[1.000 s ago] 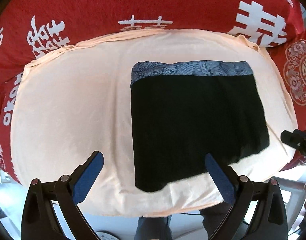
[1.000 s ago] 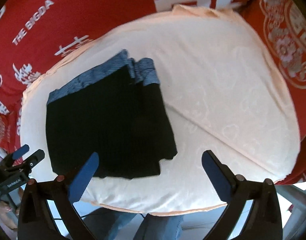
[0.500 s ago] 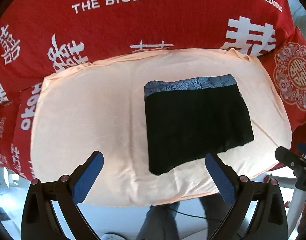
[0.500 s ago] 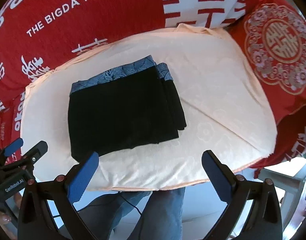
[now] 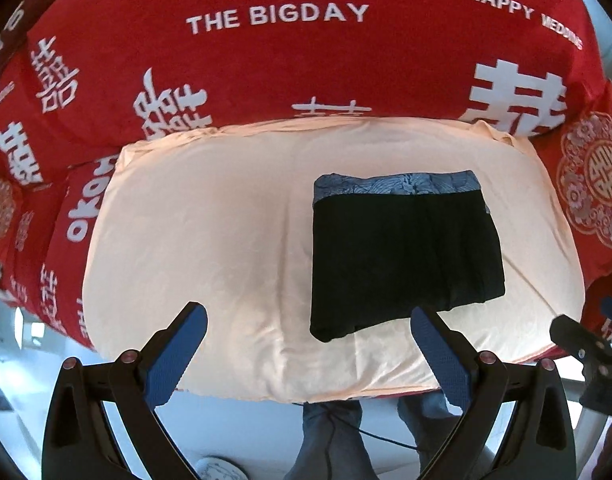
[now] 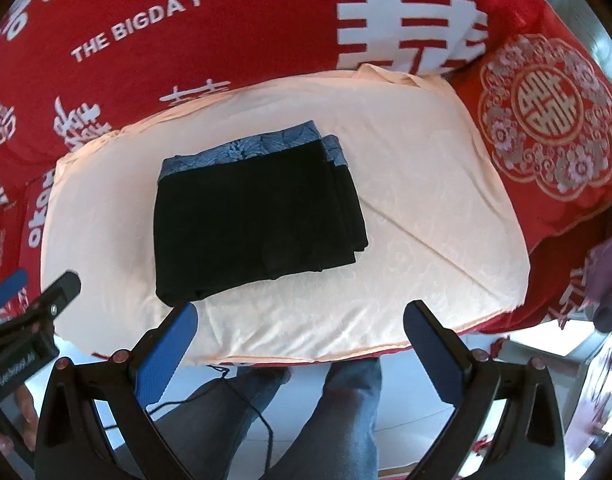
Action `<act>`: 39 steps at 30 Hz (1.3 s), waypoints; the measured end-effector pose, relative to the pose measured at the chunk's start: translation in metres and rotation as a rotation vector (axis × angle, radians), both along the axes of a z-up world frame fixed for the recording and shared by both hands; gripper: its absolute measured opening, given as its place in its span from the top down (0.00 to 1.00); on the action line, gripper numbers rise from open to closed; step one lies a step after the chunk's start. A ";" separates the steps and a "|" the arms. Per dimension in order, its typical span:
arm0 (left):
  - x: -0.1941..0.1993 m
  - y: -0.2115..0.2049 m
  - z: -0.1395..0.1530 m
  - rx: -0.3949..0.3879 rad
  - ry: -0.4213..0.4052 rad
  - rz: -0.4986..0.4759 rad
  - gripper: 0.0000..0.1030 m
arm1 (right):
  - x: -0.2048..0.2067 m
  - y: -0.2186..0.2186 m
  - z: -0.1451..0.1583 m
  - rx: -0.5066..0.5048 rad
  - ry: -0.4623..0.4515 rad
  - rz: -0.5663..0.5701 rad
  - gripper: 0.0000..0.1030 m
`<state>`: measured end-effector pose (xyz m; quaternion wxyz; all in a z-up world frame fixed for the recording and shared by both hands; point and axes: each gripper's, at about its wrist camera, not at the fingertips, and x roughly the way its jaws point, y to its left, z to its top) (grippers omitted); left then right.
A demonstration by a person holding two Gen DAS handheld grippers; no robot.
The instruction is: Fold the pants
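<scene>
With the black pants (image 5: 401,256) lying folded in a compact rectangle on the peach cushion (image 5: 210,240), both the left hand-held gripper (image 5: 307,356) and right hand-held gripper (image 6: 300,350) hang spread apart and empty, so any final tidying should only square the stacked edges.

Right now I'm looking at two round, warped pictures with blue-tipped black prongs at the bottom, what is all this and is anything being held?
There is no robot here. A person holds a two-finger tool in each hand, and each tool has a wide-angle camera that looks out along its fingers, hence the warped view. One picture comes from the left hand-held gripper, the other from the right hand-held gripper. The blue pads are its fingertips. Both tools are open and hold nothing. Ahead lies a peach cloth over a red cover with white lettering. On the cloth rest the folded black pants, with a blue patterned waistband on the far edge. The person's jeans show below.
</scene>
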<state>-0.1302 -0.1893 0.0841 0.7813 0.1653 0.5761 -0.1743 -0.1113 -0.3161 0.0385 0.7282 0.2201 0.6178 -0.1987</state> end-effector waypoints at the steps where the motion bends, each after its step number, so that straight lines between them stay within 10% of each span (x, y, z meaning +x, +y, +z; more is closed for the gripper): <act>1: -0.002 -0.001 0.001 0.002 0.003 0.012 0.01 | 0.000 -0.001 0.001 -0.002 0.002 0.017 0.00; 39: -0.018 -0.027 0.004 0.061 0.021 0.005 0.01 | -0.001 -0.029 0.001 0.044 0.030 0.082 0.00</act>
